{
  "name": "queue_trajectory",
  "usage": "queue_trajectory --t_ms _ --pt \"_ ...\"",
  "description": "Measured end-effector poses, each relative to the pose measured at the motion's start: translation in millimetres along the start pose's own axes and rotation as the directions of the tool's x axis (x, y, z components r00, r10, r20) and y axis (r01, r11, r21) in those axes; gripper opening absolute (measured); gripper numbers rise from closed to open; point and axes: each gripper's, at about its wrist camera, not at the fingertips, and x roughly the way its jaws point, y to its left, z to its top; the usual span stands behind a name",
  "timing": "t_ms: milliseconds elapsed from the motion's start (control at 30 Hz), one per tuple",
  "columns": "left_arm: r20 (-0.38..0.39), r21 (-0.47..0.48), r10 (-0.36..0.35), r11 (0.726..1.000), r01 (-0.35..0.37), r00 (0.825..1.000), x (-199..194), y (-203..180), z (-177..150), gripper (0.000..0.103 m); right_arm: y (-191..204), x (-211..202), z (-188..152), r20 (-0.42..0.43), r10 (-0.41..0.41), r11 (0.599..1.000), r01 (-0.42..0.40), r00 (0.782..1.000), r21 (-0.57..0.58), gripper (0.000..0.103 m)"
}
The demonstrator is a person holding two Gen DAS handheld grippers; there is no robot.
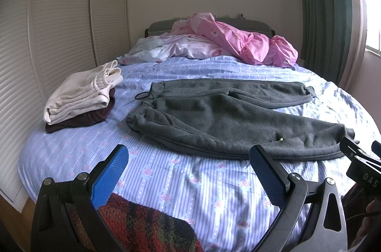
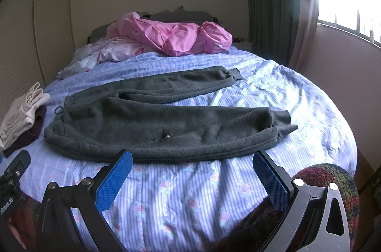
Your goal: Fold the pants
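Observation:
Dark grey fleece pants (image 1: 221,116) lie spread flat across the bed, waistband and drawstring to the left, both legs running right, the cuffs apart. They also show in the right wrist view (image 2: 152,120). My left gripper (image 1: 189,166) is open and empty, hovering just short of the near leg's lower edge. My right gripper (image 2: 193,171) is open and empty, also just in front of the near leg's edge. Part of the right gripper's body (image 1: 362,163) shows at the right edge of the left wrist view.
The bed has a blue striped floral sheet (image 1: 181,182). A folded stack, cream on dark maroon (image 1: 83,97), sits at the left. A crumpled pink duvet (image 1: 238,39) lies at the headboard. A red plaid blanket (image 1: 142,225) lies at the near edge. Louvred closet doors stand left, curtains and a window right.

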Motion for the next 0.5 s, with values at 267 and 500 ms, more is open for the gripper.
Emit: queue_trajectory --t_ms 267,500 --pt "0.000 -0.001 0.000 1.000 0.000 1.000 0.3 0.5 -0.9 0.103 0.3 -0.5 0.2 0.001 0.001 1.000 -0.001 1.000 0.000 0.102" --pt "-0.002 -0.001 -0.001 1.000 0.001 1.000 0.0 1.0 -0.4 0.103 0.1 -0.1 -0.2 0.001 0.001 1.000 -0.001 1.000 0.000 0.102"
